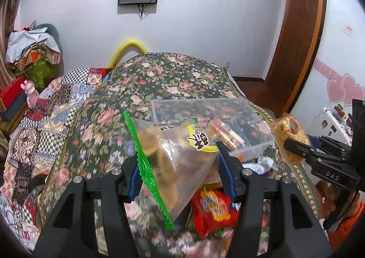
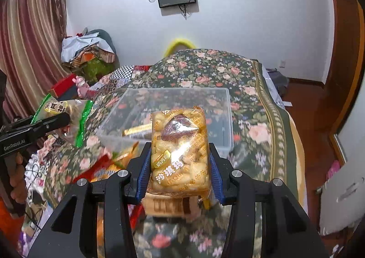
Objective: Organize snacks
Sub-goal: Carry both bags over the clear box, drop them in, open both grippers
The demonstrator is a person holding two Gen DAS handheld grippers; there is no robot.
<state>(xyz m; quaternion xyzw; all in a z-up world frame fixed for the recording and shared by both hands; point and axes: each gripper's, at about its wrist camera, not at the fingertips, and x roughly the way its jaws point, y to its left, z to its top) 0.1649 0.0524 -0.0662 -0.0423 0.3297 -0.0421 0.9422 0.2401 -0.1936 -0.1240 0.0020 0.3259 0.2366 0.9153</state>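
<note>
My left gripper [image 1: 180, 162] is shut on a clear snack bag with a green edge [image 1: 168, 157] and holds it above the floral bedspread, just in front of a clear plastic box [image 1: 205, 107]. My right gripper [image 2: 180, 162] is shut on a yellow sachima cake pack [image 2: 179, 143] and holds it in front of the same box [image 2: 173, 96]. The box holds a gold-wrapped snack [image 2: 136, 131]. The cake pack also shows at the right of the left wrist view [image 1: 288, 134], and the green-edged bag at the left of the right wrist view [image 2: 66, 118].
Loose snack packs, one red [image 1: 212, 212], lie on the bedspread [image 1: 173, 75] below both grippers. A patchwork quilt [image 1: 45, 125] lies left. A wooden door frame [image 1: 296, 41] and floor are to the right. Clutter is piled by the far wall [image 2: 89, 52].
</note>
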